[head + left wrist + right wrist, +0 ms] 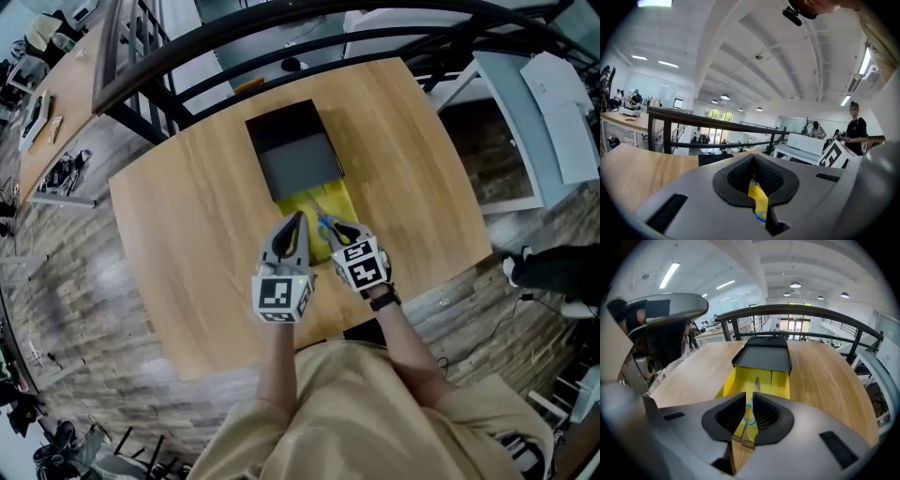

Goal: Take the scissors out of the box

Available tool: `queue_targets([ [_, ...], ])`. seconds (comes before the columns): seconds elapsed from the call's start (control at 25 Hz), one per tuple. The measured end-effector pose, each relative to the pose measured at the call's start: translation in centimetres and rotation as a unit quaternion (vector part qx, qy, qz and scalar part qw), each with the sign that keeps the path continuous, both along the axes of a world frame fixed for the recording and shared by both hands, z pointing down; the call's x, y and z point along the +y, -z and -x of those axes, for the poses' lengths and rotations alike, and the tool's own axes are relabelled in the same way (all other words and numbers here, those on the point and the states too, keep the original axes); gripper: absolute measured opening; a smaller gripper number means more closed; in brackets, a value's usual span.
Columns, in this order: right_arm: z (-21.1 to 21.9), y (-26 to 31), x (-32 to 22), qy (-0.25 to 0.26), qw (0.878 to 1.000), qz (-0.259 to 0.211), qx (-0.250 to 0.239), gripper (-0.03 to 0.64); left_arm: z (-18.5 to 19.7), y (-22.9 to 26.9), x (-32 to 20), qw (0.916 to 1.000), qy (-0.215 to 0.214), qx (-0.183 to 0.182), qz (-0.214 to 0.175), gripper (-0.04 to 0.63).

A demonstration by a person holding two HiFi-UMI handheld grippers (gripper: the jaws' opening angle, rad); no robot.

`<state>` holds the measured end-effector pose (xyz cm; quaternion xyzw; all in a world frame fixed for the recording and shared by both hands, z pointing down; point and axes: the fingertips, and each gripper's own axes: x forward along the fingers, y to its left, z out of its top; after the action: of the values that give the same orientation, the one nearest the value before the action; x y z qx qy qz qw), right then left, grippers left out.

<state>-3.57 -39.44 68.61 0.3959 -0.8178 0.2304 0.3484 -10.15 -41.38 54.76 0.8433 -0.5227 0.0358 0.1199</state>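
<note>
A box lies on the wooden table (187, 234), its black lid (298, 150) flipped open away from me and its yellow inside (333, 199) facing up. Blue-handled scissors (325, 225) lie in the yellow part, blades toward the lid. Both grippers hover over the box's near end. My left gripper (298, 220) is shut and empty, just left of the scissors. My right gripper (339, 230) is shut with only a thin slit, tilted down at the handles. In the right gripper view the blue handle loop (749, 414) shows beyond the right gripper (749, 398), the blade (756, 384) ahead.
A black railing (281, 28) runs past the table's far edge. The table's near edge is close to my body. A white desk (806, 140) and a standing person (855, 129) are far off. The left gripper's body (670, 310) looms at the right gripper view's left.
</note>
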Motion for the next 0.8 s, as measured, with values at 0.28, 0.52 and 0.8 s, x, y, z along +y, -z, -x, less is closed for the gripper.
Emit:
queue_targets([
  [0.28, 0.8, -4.2, -1.0, 0.001, 0.997, 0.058, 0.041, 0.090, 1.4, -1.3, -1.2, 0.9995, -0.003, 0.020, 0.023, 0.009],
  [0.52, 1.6, -8.1, -1.4, 0.003, 0.991, 0.119, 0.068, 0.155, 2.9, -2.1, -2.5, 0.9991, -0.004, 0.031, 0.028, 0.009],
  [0.8, 1.7, -10.7, -0.5, -0.022, 0.977, 0.203, 0.069, 0.155, 3.6, -1.9, -2.6, 0.9991, -0.005, 0.031, 0.029, 0.009],
])
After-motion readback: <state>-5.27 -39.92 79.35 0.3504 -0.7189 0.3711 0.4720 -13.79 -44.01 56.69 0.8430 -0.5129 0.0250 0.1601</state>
